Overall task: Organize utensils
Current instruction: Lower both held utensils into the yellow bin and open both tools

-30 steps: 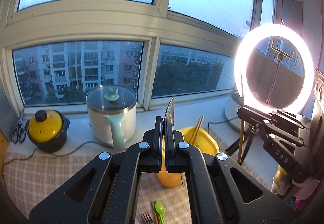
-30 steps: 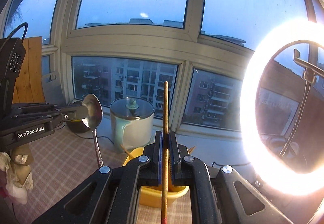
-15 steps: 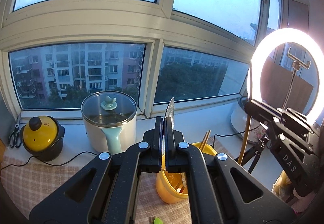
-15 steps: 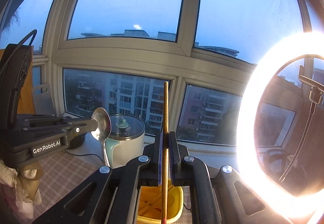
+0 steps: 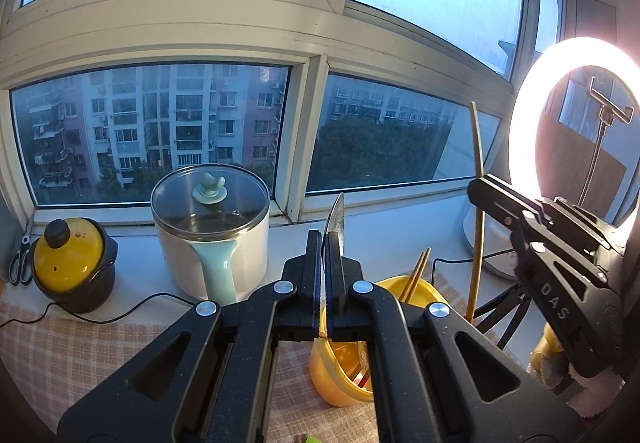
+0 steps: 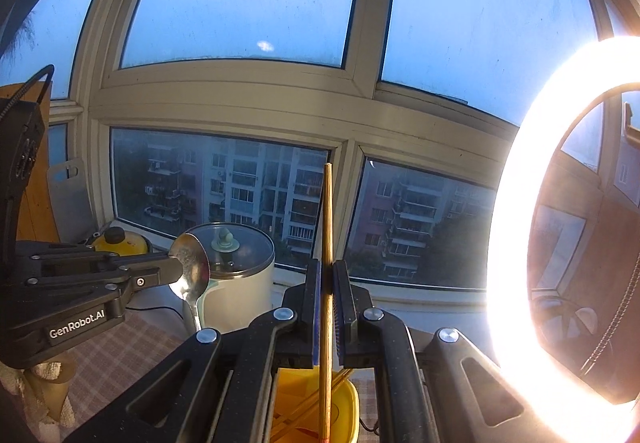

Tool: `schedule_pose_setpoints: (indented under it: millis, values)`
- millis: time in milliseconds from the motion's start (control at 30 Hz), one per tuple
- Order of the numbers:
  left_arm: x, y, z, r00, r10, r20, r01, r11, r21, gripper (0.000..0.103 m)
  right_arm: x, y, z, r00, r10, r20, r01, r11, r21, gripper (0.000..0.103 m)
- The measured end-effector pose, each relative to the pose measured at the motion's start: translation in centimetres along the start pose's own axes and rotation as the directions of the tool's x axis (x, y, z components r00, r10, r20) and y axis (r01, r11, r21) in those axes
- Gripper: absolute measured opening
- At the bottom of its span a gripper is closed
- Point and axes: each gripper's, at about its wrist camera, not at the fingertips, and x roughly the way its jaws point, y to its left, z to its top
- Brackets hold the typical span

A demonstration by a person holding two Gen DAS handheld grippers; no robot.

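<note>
My left gripper is shut on a metal spoon, held upright with the bowl up; the spoon shows from the side in the right wrist view. My right gripper is shut on a wooden chopstick, held upright; it shows at the right of the left wrist view. A yellow holder cup with chopsticks in it stands on the checked cloth below both grippers, and its rim shows in the right wrist view.
A white pot with a glass lid and a yellow-lidded black pot stand on the sill. Scissors lie at far left. A lit ring light on a tripod stands at right.
Both grippers have risen and tilted up with their utensils; the yellow cup sits lower in both views. The right gripper with its chopstick has moved closer to the left one.
</note>
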Motion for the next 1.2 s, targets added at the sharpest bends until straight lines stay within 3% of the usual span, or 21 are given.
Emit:
schedule_pose_setpoints:
  millis: [500,867,1200]
  values:
    - [1.6,0.2,-0.3,1.0,-0.005,-0.03,0.005,1.0,0.0,0.0,2.8,-0.2,-0.6,0.998,0.025,-0.05,-0.024,1.0,0.02,0.003]
    - [2.1,0.3,-0.9,0.999,-0.009,-0.051,0.01,1.0,0.003,0.0,4.9,-1.5,-1.9,0.989,0.085,-0.122,-0.071,0.991,0.115,0.003]
    - [2.3,0.0,-0.9,0.998,-0.02,-0.057,0.021,1.0,0.009,0.0,5.0,-1.9,-2.5,0.985,0.102,-0.139,-0.085,0.988,0.129,0.003]
